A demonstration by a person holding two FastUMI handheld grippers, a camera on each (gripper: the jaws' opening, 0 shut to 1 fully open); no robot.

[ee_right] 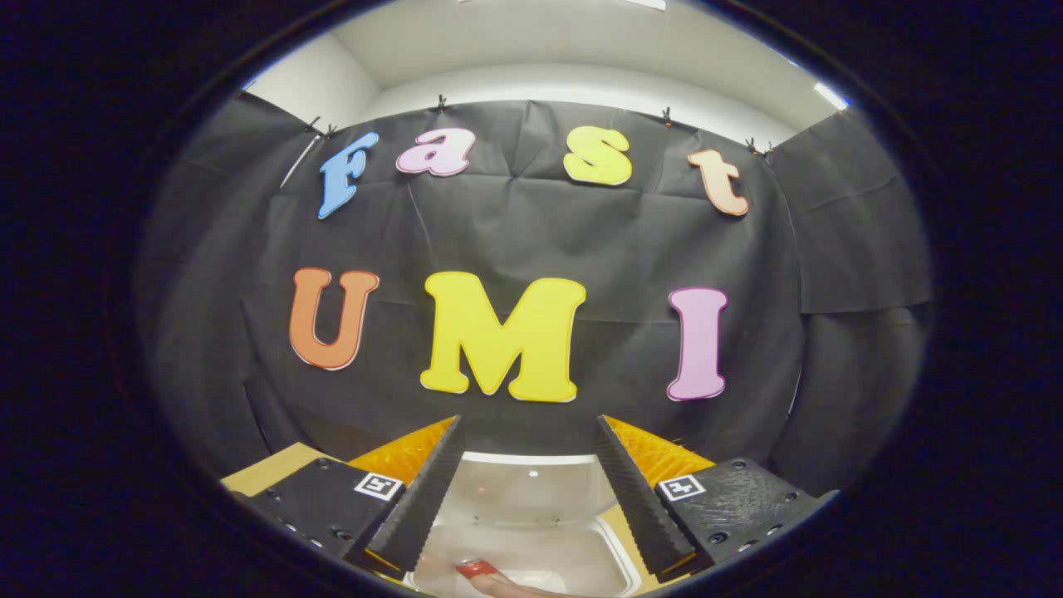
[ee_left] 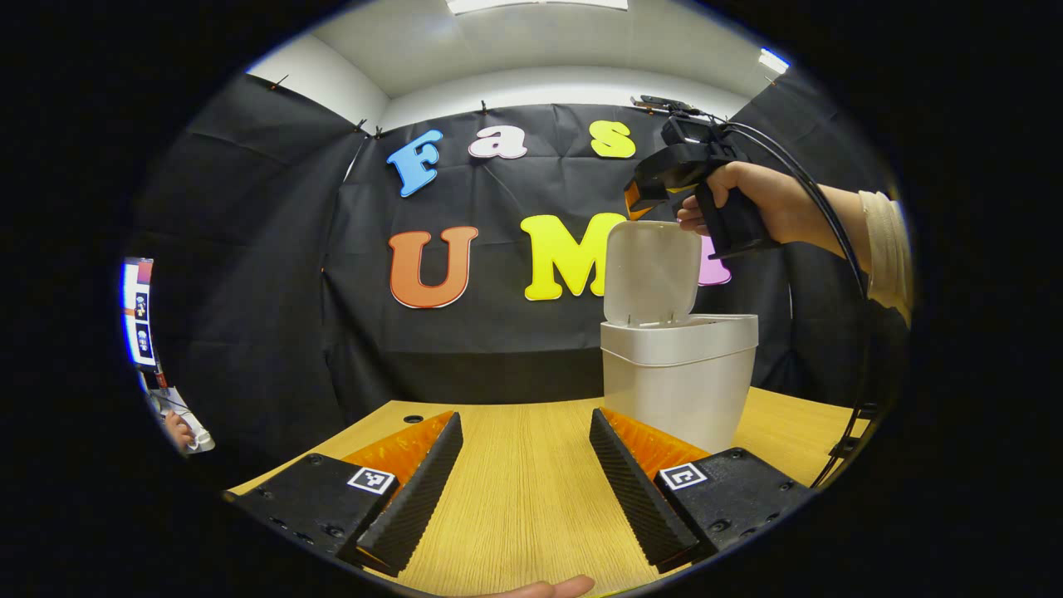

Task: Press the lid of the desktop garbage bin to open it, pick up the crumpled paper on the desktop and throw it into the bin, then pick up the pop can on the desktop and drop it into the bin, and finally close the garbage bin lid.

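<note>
Left tongs [ee_left: 523, 486] spread wide, nothing between them, hovering low over the wooden surface [ee_left: 531, 498]. Bin [ee_left: 677, 374] stands on the surface just ahead and to the right of the left tongs, beside the right finger's tip; can't tell if they touch. Lid [ee_left: 650, 270] is up, roughly upright, hinged at the bin's far rim.

In the left gripper view, the right tongs [ee_left: 635, 202] are held in a hand [ee_left: 768, 203] above the bin, nose just over the lid's top edge; can't tell their state from that view.

Right gripper view: right tongs [ee_right: 525, 490] are open, holding nothing, looking down on the open bin [ee_right: 614, 540] directly below them, raised lid [ee_right: 523, 486] showing between the fingers. Pop can [ee_right: 475, 568], red, lies inside the bin, low in view, under the gap between the fingers and well clear of them. Crumpled paper: can't make it out.
</note>
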